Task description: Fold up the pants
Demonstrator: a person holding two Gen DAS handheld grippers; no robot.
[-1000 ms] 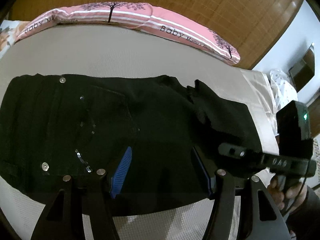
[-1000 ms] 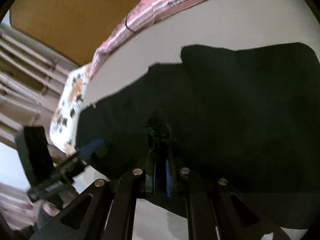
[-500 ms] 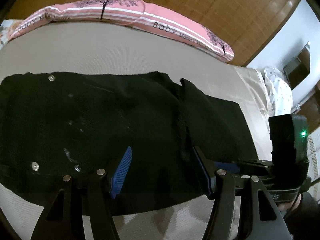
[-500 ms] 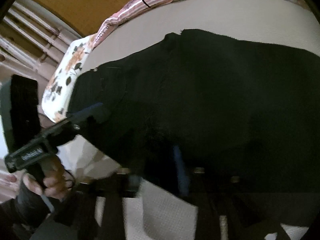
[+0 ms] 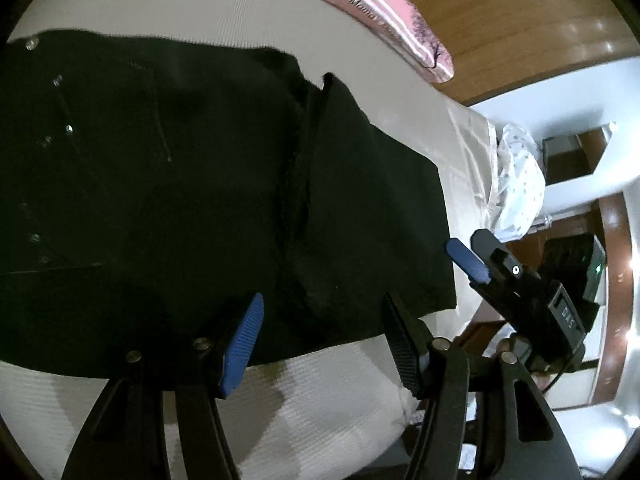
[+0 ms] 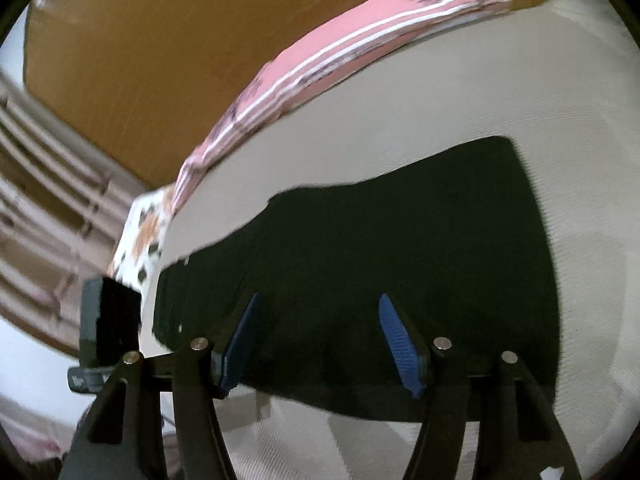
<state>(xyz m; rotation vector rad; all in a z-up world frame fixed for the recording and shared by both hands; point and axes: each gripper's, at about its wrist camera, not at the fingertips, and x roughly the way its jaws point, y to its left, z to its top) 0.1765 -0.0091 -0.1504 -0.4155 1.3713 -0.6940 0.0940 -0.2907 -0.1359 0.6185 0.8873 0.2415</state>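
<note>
Black pants [image 5: 208, 184] lie folded flat on a beige bed [image 5: 340, 392]; silver rivets show at the left end. They also show in the right wrist view [image 6: 384, 248]. My left gripper [image 5: 320, 320] is open and empty above the pants' near edge. My right gripper [image 6: 318, 320] is open and empty above the near edge of the pants; it also shows in the left wrist view [image 5: 476, 260], off the pants' right end.
A pink striped pillow [image 6: 320, 64] lies along the far bed edge against a wooden headboard [image 6: 160, 32]. A floral pillow [image 6: 140, 240] sits at the left. A white spotted cloth [image 5: 516, 192] lies beyond the right bed edge.
My right gripper has let go of the pants and opened, and pulled back to the right. The pants now lie flat. My left gripper stayed open and turned rightward.
</note>
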